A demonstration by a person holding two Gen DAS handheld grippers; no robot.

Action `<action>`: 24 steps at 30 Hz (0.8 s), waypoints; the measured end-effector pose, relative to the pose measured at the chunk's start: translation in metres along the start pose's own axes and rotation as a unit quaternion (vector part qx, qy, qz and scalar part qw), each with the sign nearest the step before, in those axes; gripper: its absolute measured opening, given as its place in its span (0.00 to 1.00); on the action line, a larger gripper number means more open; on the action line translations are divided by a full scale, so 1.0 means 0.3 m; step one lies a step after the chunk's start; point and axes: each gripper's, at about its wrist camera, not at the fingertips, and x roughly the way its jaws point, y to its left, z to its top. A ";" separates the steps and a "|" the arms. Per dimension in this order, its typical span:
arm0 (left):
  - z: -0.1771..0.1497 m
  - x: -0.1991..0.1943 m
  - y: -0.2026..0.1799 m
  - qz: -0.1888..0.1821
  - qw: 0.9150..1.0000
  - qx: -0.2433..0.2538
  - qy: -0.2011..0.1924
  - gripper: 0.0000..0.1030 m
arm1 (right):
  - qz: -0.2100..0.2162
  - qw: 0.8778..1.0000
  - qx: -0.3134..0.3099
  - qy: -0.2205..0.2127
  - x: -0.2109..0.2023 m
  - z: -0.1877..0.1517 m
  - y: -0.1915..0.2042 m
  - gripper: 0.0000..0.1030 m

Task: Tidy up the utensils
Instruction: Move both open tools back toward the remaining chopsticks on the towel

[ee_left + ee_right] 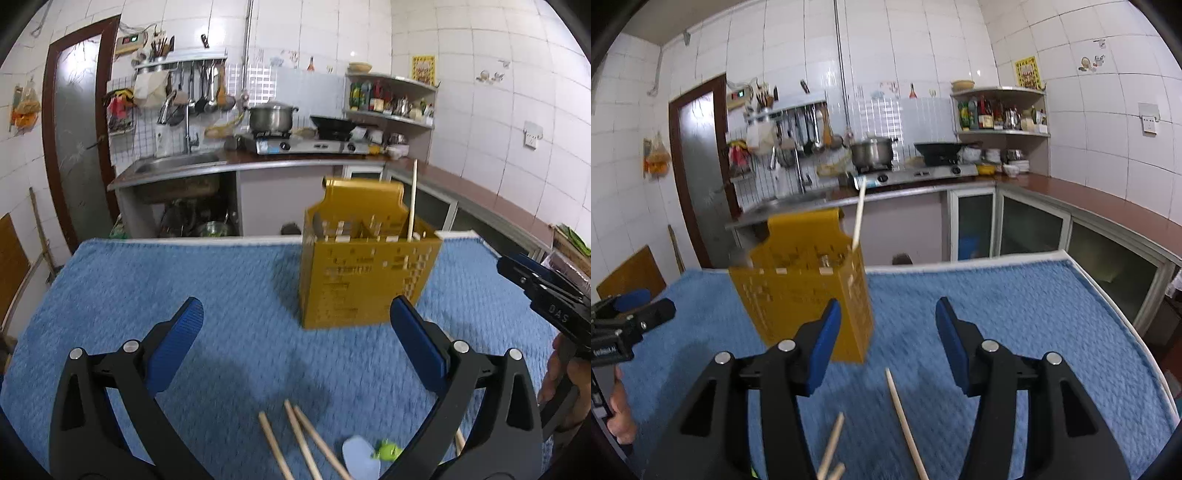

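Plainly, my left gripper (295,332) stood with its jaws spread wide and nothing between them, hovering over the blue towel (147,288); the right gripper (886,332) was parted about halfway and equally empty. I judged both were free for the next pick.

From the left wrist, the yellow utensil holder (369,273) stood upright at about one o'clock, beyond the fingertips, with one chopstick (412,199) already rising from its near right compartment and what looked like other handles deeper inside, too blurred to name. It sat near the far edge of the towel, I supposed so both hands could reach it.

At six o'clock, under the left jaws, lay three loose chopsticks (295,439), side by side, with a pale spoon (360,458) and a small green thing just beside them. The right wrist showed another loose stick (905,421) at six o'clock. Nothing blocked the way to the holder, though its tall back flap could catch a long stick coming in from behind. Sink, stove and pots stood well apart on the counter.
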 end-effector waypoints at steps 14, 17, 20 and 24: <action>-0.182 0.084 0.070 0.029 0.993 -0.021 0.112 0.95 | -0.023 0.995 -0.022 0.092 0.088 -0.151 -0.029 0.59; -0.209 0.119 0.066 0.040 0.990 -0.014 0.136 0.95 | -0.031 0.992 -0.031 0.122 0.133 -0.181 -0.031 0.59; -0.226 0.149 0.076 0.039 0.986 -0.024 0.162 0.95 | -0.032 0.989 -0.029 0.138 0.159 -0.194 -0.037 0.59; -0.235 0.161 0.098 0.054 0.982 -0.033 0.176 0.95 | -0.033 0.987 -0.032 0.152 0.184 -0.204 -0.032 0.59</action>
